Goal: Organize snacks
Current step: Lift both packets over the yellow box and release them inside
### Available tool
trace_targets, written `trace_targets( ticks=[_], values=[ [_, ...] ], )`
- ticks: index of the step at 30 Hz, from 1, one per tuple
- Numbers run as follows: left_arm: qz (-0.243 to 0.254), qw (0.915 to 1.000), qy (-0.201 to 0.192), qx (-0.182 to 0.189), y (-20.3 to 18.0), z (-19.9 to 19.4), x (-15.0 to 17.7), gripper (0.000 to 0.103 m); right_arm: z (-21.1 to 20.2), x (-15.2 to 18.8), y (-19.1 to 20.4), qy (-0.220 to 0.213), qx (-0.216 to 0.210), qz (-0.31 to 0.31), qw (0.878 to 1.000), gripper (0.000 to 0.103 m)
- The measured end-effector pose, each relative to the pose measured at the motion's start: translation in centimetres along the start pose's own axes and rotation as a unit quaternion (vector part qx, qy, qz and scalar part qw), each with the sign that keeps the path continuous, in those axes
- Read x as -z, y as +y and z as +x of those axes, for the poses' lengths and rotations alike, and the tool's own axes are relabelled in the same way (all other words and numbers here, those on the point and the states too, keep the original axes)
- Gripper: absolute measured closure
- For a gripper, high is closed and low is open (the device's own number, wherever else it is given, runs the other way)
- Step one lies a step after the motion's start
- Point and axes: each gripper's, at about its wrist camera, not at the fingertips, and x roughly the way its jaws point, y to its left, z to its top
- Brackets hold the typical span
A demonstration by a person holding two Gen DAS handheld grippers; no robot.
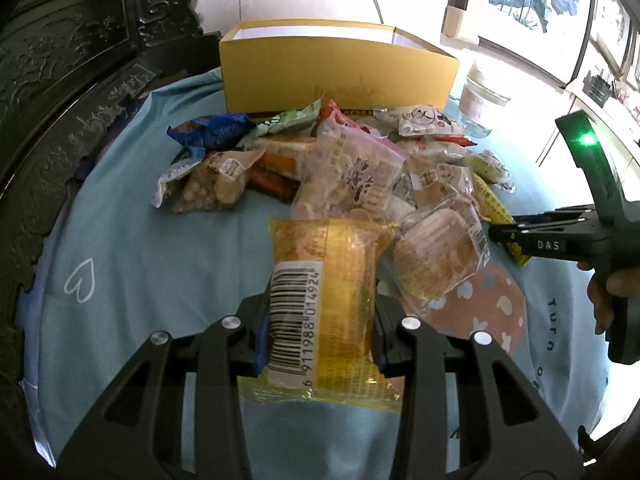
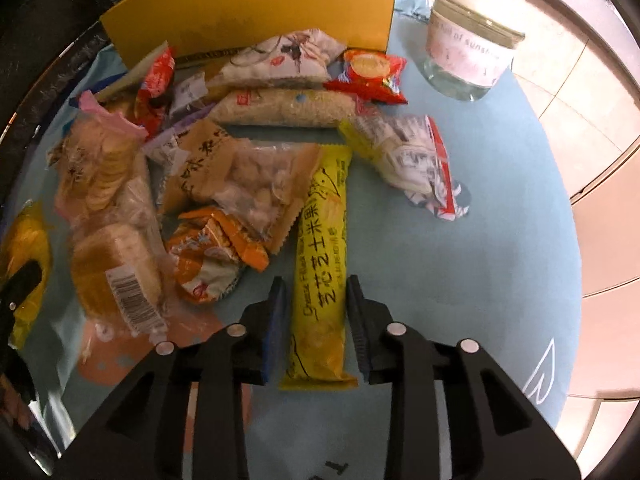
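A pile of wrapped snacks lies on a light blue cloth in front of an open yellow box. My left gripper is shut on a yellow packet with a barcode, held in front of the pile. My right gripper is open, its fingers either side of a long yellow corn-stick bar that lies on the cloth, with small gaps on both sides. The right gripper also shows in the left wrist view. The yellow box stands behind the pile.
A glass jar with a pale lid stands right of the box. Dark carved furniture borders the table on the left. The round table's edge drops to a tiled floor on the right. A pink patch marks the cloth.
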Motion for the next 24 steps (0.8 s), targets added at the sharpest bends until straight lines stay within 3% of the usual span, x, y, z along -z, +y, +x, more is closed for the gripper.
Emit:
trace_targets(
  ticks=[1, 14, 24],
  values=[
    [0.001, 1.0, -0.001, 0.001, -0.1, 0.0, 0.0, 0.065, -0.1, 0.0, 0.3, -0.002, 0.003, -0.01, 1.0, 0.081],
    [-0.032, 0.9977, -0.058, 0.016, 1.0, -4.1, -3.2, 0.065, -7.1, 1.5, -0.6, -0.066, -0.059, 0.023, 0.996, 0.082],
    [-0.034, 0.9938, -0.106, -0.003, -0.2, -8.0, -11.3, 0.065, -16.6, -4.6, 0.3, -0.177, -0.102, 0.007, 0.979, 0.082]
  ],
)
